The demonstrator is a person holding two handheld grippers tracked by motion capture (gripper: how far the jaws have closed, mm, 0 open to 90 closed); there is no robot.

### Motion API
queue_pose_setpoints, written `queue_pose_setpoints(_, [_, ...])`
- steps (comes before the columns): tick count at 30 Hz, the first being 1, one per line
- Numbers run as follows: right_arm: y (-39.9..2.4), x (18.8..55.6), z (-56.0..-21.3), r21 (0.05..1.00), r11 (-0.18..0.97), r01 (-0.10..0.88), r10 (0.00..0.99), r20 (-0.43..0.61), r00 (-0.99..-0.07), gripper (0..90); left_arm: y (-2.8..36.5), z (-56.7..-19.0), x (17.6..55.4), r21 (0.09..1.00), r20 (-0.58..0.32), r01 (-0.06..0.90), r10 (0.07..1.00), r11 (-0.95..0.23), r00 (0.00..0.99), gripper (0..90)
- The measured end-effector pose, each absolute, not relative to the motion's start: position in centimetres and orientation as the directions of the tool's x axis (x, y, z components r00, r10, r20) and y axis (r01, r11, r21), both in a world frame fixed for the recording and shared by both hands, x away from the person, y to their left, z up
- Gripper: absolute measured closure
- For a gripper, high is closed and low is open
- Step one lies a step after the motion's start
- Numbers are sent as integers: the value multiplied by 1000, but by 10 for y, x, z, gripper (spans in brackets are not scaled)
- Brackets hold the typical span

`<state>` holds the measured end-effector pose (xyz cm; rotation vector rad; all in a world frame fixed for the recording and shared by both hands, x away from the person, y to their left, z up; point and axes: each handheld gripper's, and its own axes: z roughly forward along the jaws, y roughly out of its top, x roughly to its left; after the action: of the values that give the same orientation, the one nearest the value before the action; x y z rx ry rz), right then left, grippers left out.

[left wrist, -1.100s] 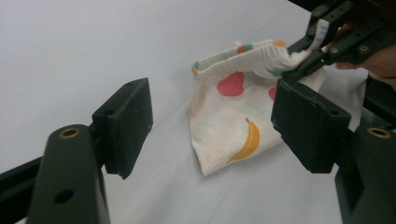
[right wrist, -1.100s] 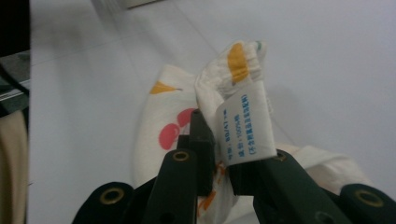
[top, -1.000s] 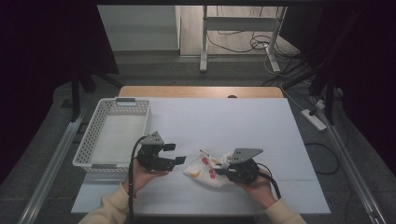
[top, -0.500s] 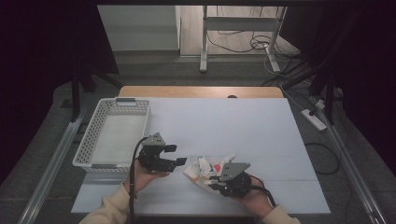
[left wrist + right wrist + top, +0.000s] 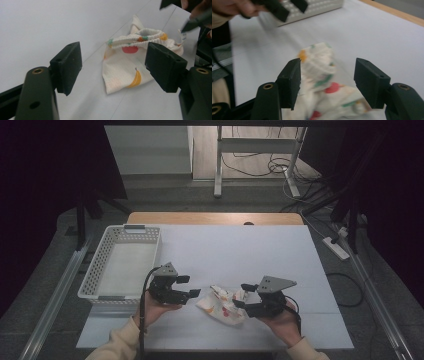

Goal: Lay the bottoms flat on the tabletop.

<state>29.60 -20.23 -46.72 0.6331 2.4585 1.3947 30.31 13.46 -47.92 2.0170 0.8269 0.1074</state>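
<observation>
White table (image 5: 240,245): fruit-print cloth (image 5: 222,304) lies crumpled between both grippers, left gripper (image 5: 192,286) spread, right gripper (image 5: 241,296) jaws just opened, nothing pinched; white basket (image 5: 100,280) still unfilled, cloth not yet moved.

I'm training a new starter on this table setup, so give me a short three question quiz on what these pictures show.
1. True or false: the left gripper holds the fruit-print cloth.
2. What stands at the left side of the white table? A: a white basket. B: a red bucket. C: a stack of plates.
3. Fill in: the right gripper's jaws are ____ and have just been opening, with the cloth between them.

Key
1. False: its jaws stand open, short of the cloth.
2. A, the white basket.
3. Open: in the right gripper view the pads do not press on the cloth.
</observation>
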Motion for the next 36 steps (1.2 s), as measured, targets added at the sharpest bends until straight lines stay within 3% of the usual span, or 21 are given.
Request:
queue_pose_setpoints(6, [-204,324,-472,836,447,319,541,31,-840,391,135,-479,303,786,-239,511,592,-347,770,293])
queue_pose_setpoints(16, [-177,360,-492,771,505,388,527,81,-846,405,136,-480,303,784,-242,513,591,-348,770,293])
queue_pose_setpoints(26, [-165,333,-494,755,565,333,428,77,-900,406,135,-481,303,782,-238,514,592,-354,770,293])
queue_pose_setpoints(33, [-160,321,-500,740,586,331,359,129,-925,404,135,-481,303,783,-236,511,591,-355,771,293])
queue_pose_setpoints(36, [-156,316,-502,718,627,301,339,96,-936,427,136,-481,303,783,-234,511,592,-355,771,294])
